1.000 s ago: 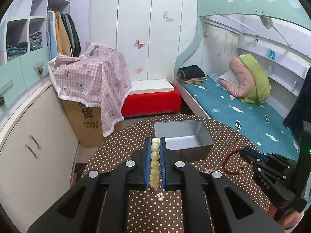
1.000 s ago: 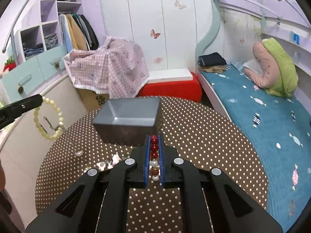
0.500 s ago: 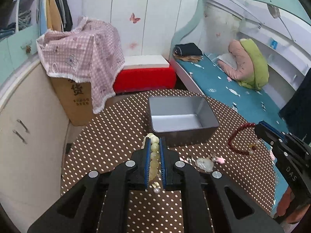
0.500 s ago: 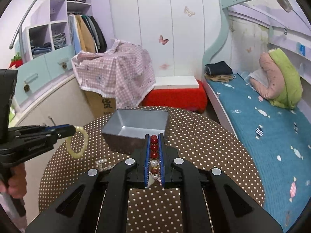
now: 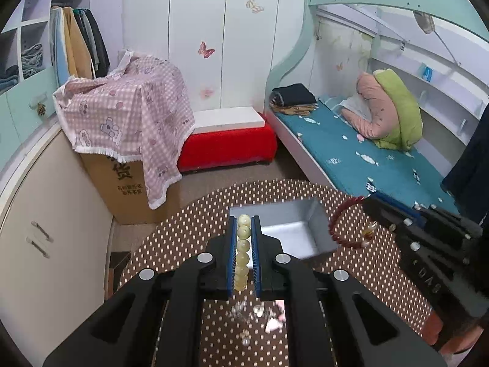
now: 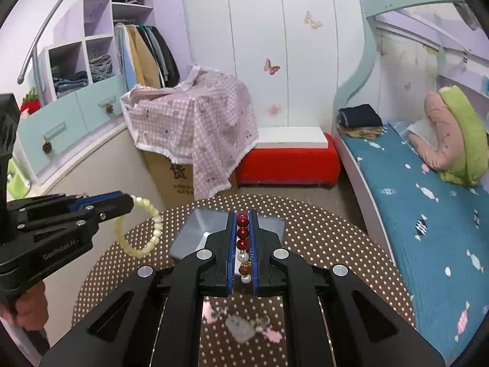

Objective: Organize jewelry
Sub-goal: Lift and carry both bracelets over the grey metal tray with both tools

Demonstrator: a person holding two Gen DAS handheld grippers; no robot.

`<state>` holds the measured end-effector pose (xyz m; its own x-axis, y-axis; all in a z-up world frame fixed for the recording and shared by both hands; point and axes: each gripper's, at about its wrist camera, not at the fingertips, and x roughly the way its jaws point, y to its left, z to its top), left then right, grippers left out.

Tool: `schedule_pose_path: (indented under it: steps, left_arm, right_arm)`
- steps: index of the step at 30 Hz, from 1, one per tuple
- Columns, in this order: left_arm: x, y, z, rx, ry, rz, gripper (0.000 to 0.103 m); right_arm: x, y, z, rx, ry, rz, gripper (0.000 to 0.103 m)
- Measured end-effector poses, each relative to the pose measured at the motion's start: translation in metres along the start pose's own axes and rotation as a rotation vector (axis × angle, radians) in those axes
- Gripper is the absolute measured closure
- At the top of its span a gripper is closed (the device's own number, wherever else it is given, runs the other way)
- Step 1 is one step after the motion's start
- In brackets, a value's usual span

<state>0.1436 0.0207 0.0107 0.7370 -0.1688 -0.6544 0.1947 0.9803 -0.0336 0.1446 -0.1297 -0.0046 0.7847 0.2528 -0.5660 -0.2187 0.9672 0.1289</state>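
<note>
My left gripper (image 5: 243,229) is shut on a pale yellow bead bracelet (image 5: 242,253), held in the air just in front of the grey metal box (image 5: 298,227). From the right wrist view the bracelet (image 6: 137,229) hangs as a loop from the left gripper (image 6: 126,203), left of the box (image 6: 195,229). My right gripper (image 6: 243,226) is shut on a dark red bead bracelet (image 6: 243,234) with pearl beads, above the box's near edge. In the left wrist view the red bracelet (image 5: 343,226) hangs at the box's right side from the right gripper (image 5: 371,198).
The round table (image 5: 189,232) has a brown polka-dot cloth. Small loose jewelry pieces, pink and clear (image 6: 244,328), lie on it below the grippers (image 5: 259,315). Beyond the table stand a covered cardboard box (image 5: 128,122), a red bench (image 5: 227,146) and a bed (image 5: 366,159).
Both grippers have risen and moved toward the grey box with their bracelets. The red bracelet now hangs at the box's right side and the yellow one near its front left.
</note>
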Motion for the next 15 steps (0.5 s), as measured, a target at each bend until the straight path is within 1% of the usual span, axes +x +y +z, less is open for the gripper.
schedule_pose_path:
  steps: [8, 11, 15]
  left_arm:
    - [0.025, -0.001, 0.027, -0.038, 0.030, -0.038, 0.095]
    - [0.041, -0.003, 0.029, -0.053, 0.053, -0.045, 0.095]
    - [0.068, -0.002, 0.024, -0.077, 0.112, -0.053, 0.095]
  right_arm:
    - [0.037, -0.008, 0.020, 0.033, 0.054, -0.010, 0.094]
    - [0.056, -0.012, 0.020, 0.046, 0.090, -0.014, 0.094]
    - [0.076, -0.018, 0.016, 0.065, 0.133, -0.015, 0.094]
